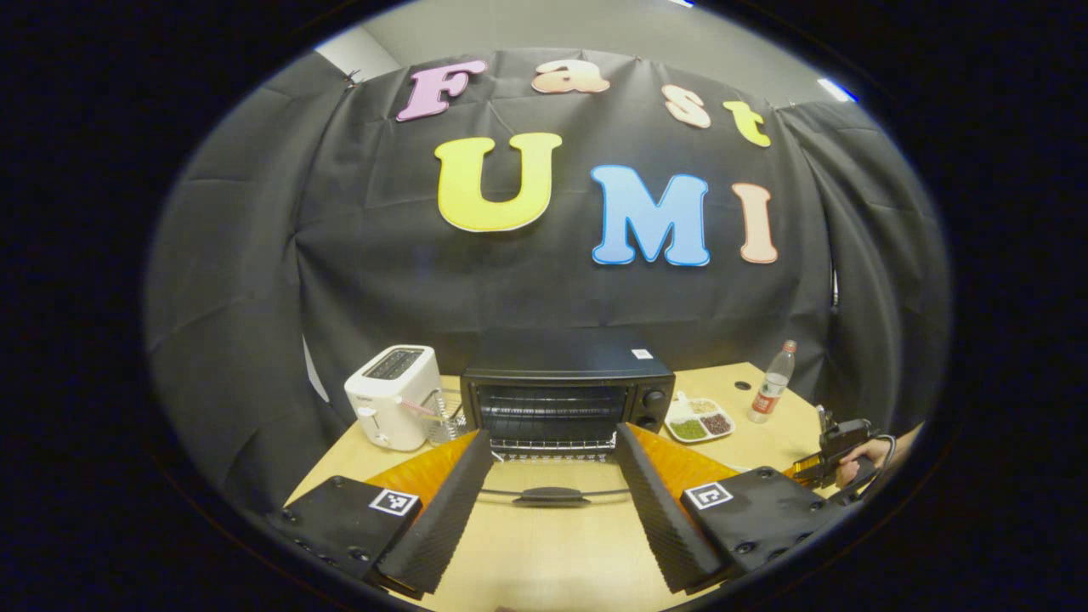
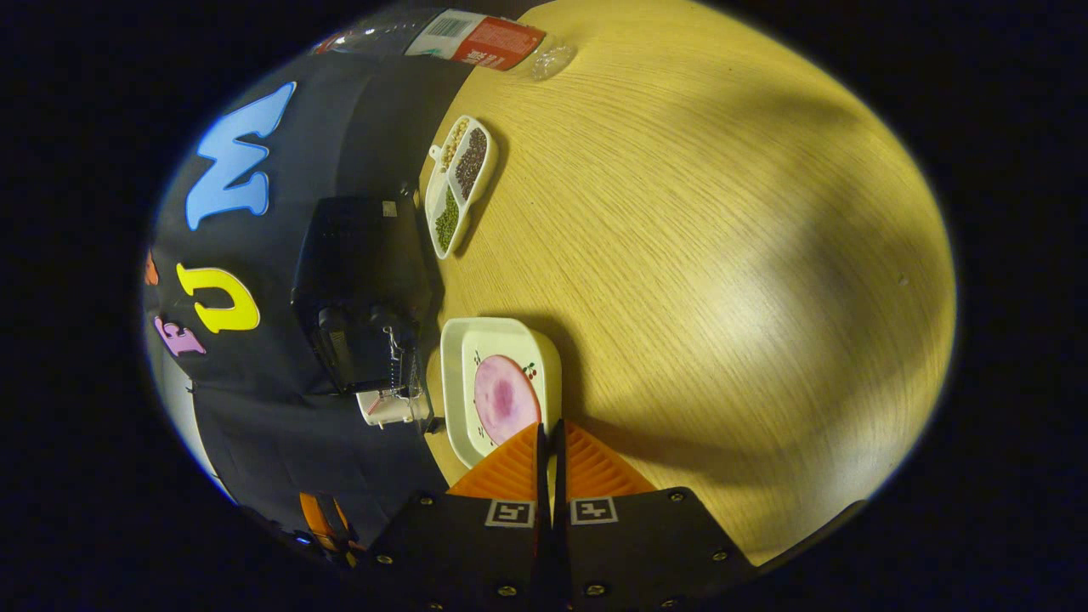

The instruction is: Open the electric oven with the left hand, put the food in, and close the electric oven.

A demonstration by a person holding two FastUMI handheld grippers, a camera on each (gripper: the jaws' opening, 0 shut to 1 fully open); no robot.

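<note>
The black electric oven stands at the back of the wooden table, its glass door folded down toward me and the wire racks showing inside. The door handle lies low between the spread fingers of my left gripper, which is open and holds nothing. The white plate with a round pink piece of food sits just ahead of my right gripper, whose fingers are pressed together on the plate's near rim. A hand holds that right gripper at the table's right edge. The oven is beyond the plate.
A white toaster stands left of the oven with a clear container beside it. A divided dish of beans and a plastic bottle are to the oven's right. The black cloth wall runs close behind.
</note>
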